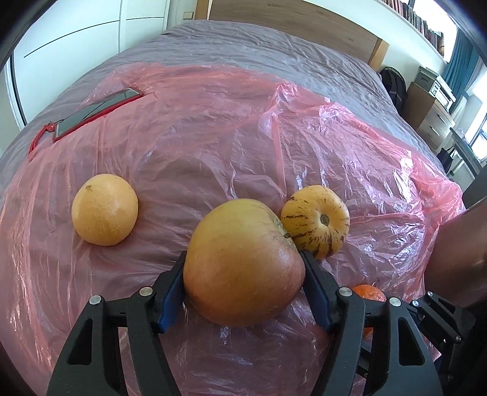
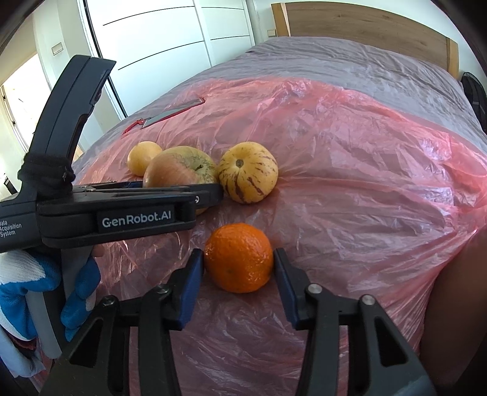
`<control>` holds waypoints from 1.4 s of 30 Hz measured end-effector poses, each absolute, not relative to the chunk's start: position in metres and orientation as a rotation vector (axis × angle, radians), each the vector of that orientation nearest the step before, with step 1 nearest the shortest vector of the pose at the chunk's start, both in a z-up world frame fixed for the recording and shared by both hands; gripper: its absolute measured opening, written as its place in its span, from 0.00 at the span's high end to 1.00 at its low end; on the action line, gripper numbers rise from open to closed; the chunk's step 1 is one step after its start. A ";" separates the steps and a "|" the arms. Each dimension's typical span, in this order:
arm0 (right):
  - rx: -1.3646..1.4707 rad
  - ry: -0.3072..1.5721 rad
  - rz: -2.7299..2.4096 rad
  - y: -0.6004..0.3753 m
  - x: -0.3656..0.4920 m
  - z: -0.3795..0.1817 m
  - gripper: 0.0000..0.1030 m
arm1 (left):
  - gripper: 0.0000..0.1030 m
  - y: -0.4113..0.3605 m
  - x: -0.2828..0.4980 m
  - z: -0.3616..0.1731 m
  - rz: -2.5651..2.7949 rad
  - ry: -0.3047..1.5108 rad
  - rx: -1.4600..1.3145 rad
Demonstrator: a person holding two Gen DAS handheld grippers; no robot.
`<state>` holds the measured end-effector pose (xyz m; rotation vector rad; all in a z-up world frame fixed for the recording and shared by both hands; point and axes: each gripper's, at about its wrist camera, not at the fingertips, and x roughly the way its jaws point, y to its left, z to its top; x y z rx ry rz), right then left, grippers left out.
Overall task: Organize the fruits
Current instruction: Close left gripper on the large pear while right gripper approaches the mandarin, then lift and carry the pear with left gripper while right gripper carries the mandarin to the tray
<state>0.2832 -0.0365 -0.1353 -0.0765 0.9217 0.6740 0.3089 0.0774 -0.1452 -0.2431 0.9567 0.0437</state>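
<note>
A large yellow-red apple (image 1: 240,262) lies on the pink plastic sheet (image 1: 213,137), and my left gripper (image 1: 243,257) is shut on it, a blue pad pressing each side. Touching the apple's far right side is a striped yellow melon-like fruit (image 1: 316,219). A round yellow pear (image 1: 105,208) sits apart to the left. In the right wrist view my right gripper (image 2: 238,252) is shut on an orange (image 2: 239,259) resting on the sheet. Beyond it the left gripper (image 2: 210,195) shows side-on at the apple (image 2: 176,170), next to the striped fruit (image 2: 248,172).
The sheet covers a bed with a grey cover (image 1: 243,51) and a wooden headboard (image 1: 289,21). A phone in a red case (image 1: 94,112) lies at the far left. A hand in a blue-white glove (image 2: 79,292) holds the left gripper. Drawers (image 1: 435,118) stand right of the bed.
</note>
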 end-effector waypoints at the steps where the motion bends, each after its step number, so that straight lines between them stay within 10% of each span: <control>1: -0.077 0.922 0.674 -0.036 0.283 -0.135 0.41 | 0.38 0.080 0.309 -0.145 0.040 0.959 -0.263; 15: -0.069 0.927 0.674 -0.037 0.283 -0.136 0.41 | 0.39 0.109 0.314 -0.151 0.085 0.972 -0.567; 42: -0.067 0.904 0.653 -0.044 0.257 -0.104 0.44 | 0.40 0.091 0.264 -0.099 0.064 0.867 -0.280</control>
